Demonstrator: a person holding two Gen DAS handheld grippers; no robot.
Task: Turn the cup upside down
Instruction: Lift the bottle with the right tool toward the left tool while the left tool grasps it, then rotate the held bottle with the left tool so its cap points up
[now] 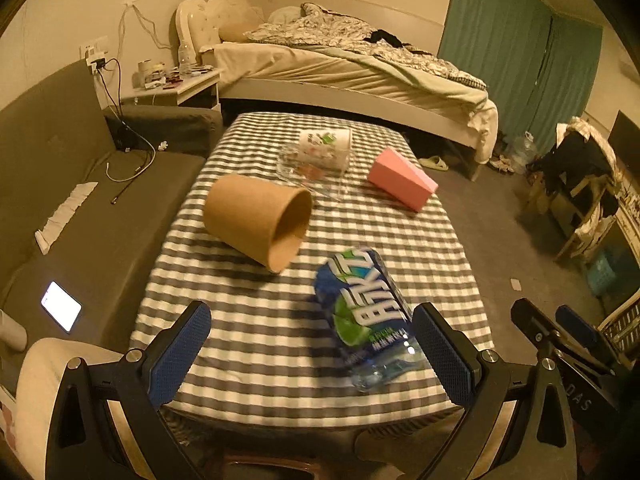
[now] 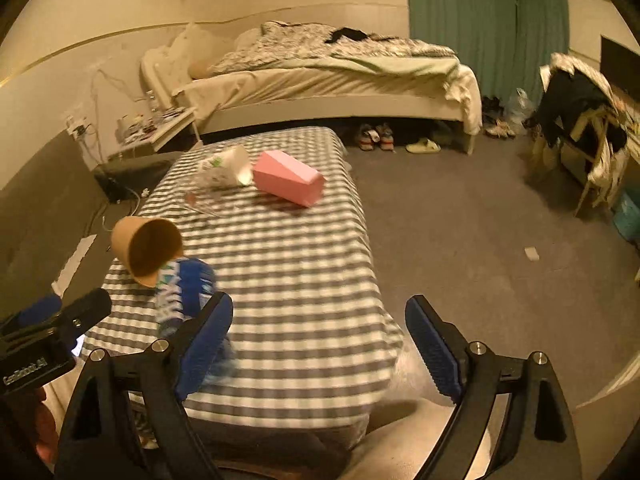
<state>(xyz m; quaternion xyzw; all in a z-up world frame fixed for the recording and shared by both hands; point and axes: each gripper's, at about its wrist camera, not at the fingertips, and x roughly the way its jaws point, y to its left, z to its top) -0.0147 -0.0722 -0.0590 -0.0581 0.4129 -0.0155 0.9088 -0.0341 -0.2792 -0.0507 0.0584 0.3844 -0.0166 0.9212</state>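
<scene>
A brown paper cup lies on its side on the grey-and-white checked table, its mouth facing right and toward me. It also shows in the right wrist view, at the table's left edge. My left gripper is open and empty, above the table's near edge, well short of the cup. My right gripper is open and empty over the table's near right corner. The right gripper also shows at the right edge of the left wrist view.
A blue plastic bottle lies near the front of the table, between the left fingers. A pink box and a white printed cup on clear plastic lie at the far end. A sofa is left, a bed behind.
</scene>
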